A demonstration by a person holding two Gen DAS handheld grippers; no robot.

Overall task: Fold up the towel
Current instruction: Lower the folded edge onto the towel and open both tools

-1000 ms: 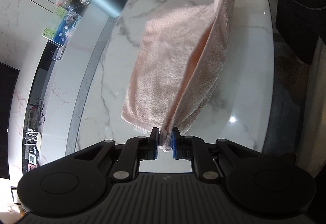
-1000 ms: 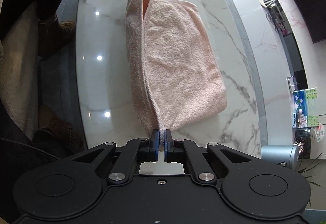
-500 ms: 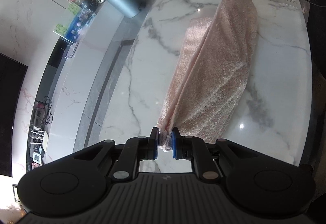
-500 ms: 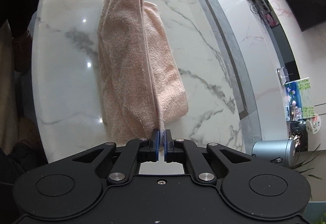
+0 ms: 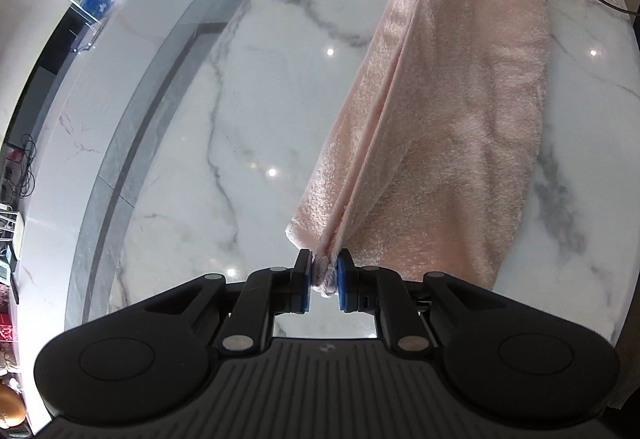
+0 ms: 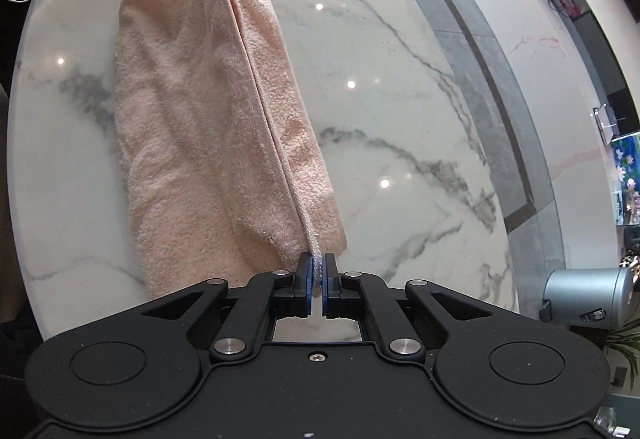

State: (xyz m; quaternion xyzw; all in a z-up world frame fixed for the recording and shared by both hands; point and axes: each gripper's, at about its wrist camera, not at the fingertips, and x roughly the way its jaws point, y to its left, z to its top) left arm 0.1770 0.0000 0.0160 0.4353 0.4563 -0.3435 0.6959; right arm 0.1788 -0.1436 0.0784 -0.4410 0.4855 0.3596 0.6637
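The left gripper's fingers pinch one corner of the pink towel, the right gripper's fingers pinch another, and its hem stretches taut between them, the rest draped on the marble worktop ahead.

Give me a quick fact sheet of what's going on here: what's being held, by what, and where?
item: pink towel, doubled over
left claw: shut on one corner of the towel's hemmed edge
right claw: shut on the other corner of that edge
edge: stretched taut between the two claws
rest of towel: sagging onto the table
surface: white marble table
nearby: grey metal bin off the table
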